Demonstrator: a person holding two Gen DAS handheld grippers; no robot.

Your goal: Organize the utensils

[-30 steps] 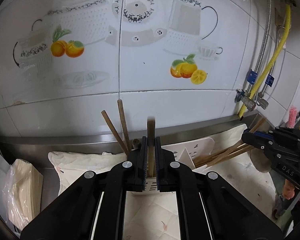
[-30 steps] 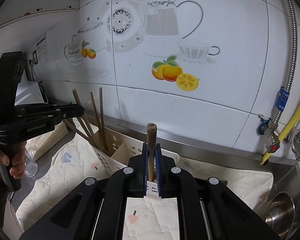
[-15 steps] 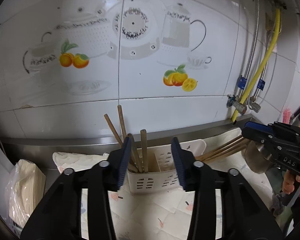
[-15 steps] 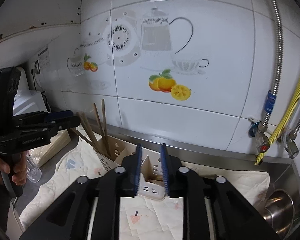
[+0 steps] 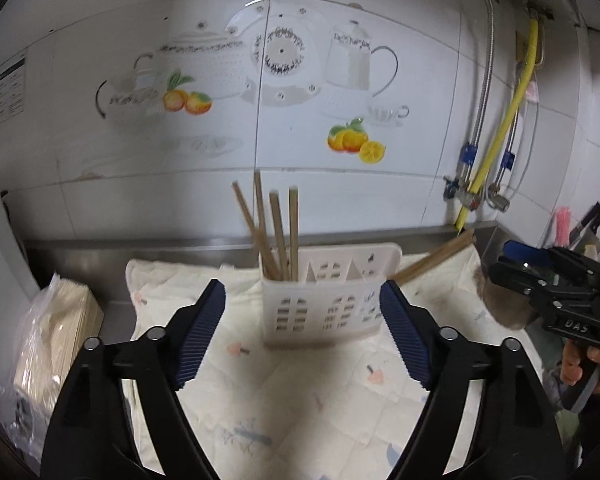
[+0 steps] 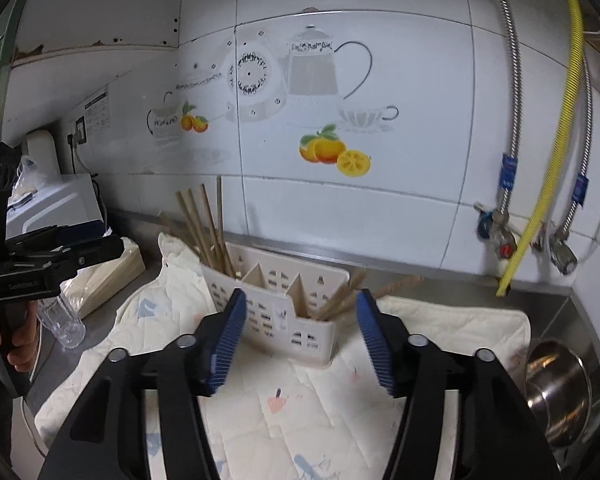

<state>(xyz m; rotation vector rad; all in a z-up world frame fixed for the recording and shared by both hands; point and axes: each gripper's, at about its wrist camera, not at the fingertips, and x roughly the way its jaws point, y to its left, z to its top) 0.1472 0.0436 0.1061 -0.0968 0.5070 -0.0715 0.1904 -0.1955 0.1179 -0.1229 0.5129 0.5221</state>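
My left tool (image 5: 302, 334) and right tool (image 6: 300, 338): jaws just opened wide, nothing between | chopsticks (image 5: 278, 232) upright in holder (image 5: 324, 304) mid-surface, more leaning at its right end | no loose utensils seen; task looks near done.

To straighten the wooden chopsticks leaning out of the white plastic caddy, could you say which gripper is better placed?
Probably right: both grippers have just been opening, empty, but the leaning chopsticks show between the right gripper's fingers, outside the left gripper's.
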